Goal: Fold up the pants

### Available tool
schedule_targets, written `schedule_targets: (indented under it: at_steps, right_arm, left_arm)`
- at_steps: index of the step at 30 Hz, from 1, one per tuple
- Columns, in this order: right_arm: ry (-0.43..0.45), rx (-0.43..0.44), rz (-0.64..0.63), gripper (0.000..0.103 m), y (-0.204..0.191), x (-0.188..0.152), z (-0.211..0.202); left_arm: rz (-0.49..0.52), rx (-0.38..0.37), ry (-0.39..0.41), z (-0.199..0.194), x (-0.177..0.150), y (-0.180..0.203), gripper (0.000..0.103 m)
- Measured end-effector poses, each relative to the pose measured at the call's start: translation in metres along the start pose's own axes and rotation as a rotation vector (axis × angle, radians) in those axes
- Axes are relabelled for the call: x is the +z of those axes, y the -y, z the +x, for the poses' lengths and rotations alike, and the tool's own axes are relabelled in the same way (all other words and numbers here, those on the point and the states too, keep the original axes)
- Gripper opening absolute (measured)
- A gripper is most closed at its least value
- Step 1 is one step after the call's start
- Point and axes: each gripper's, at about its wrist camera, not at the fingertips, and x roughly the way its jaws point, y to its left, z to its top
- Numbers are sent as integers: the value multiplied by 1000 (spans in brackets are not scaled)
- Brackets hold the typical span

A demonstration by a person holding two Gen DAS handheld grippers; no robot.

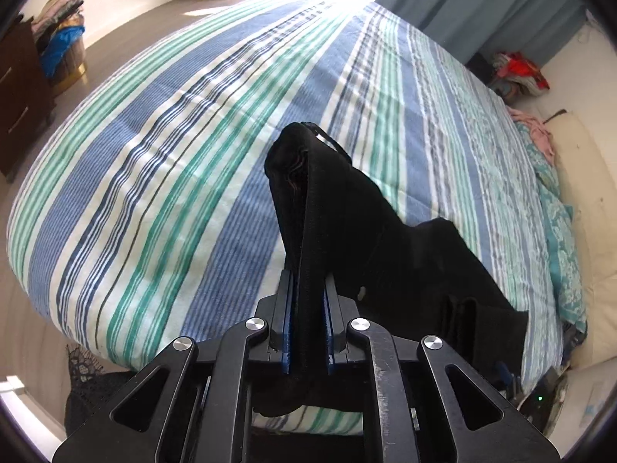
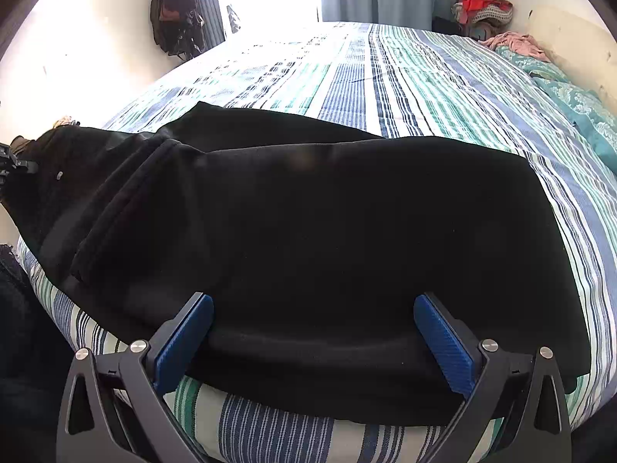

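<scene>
Nearest the left wrist camera, the left tongs (image 1: 308,308) are pressed together on a thick fold of the black pants (image 1: 405,254) — the blue pads (image 1: 288,320) clamp the cloth from both sides, and the pinched part rises in a peak in front of them, clear of the striped bed cover (image 1: 173,162). From that peak the rest of the garment drops away to the right and lies on the bed. In the right wrist view the right tongs (image 2: 314,332) are spread wide, one blue pad at each side of the near edge of the pants (image 2: 327,239); the cloth lies between them, and neither pad presses on it. There the pants stretch flat across the near part of the bed (image 2: 443,88), dark against the blue, green and white stripes, with the far left end bunched where the left tongs hold it. As for containers, a basket (image 1: 71,65) stands on the floor beside a dark wooden dresser (image 1: 19,88) at the upper left — heaped above its rim with folded and loose cloth, some of it bright blue. Well apart from it, a pile of red and patterned clothes (image 1: 518,73) sits by the grey-blue curtain (image 1: 482,7), and a pink garment (image 2: 516,44) lies at the far corner of the bed.
</scene>
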Motion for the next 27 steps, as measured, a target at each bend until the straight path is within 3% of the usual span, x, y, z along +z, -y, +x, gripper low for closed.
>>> schedule_targets:
  at_steps: [5, 10, 14, 16, 18, 21, 23, 24, 27]
  right_arm:
    - [-1, 0, 0, 103, 0, 0, 0]
    - [-1, 1, -1, 103, 1, 0, 0]
    - [2, 0, -2, 103, 1, 0, -1]
    - [5, 0, -2, 103, 1, 0, -1]
    - [7, -1, -2, 103, 0, 0, -1]
    - [8, -3, -6, 103, -1, -2, -1]
    - [10, 3, -6, 103, 0, -2, -2]
    - [10, 7, -7, 103, 0, -2, -2]
    - [14, 24, -18, 103, 2, -2, -4]
  left_arm:
    - [109, -125, 15, -23, -6, 73, 10]
    - [248, -201, -28, 3, -26, 155, 10]
    - [339, -255, -150, 51, -54, 214, 16]
    - [393, -249, -246, 81, -73, 240, 24]
    - [434, -242, -317, 98, -87, 259, 24]
    - [450, -296, -274, 78, -89, 269, 27]
    - [453, -322, -220, 56, -79, 261, 39]
    - [452, -307, -179, 45, -73, 251, 47]
    - [424, -197, -40, 20, -55, 211, 55]
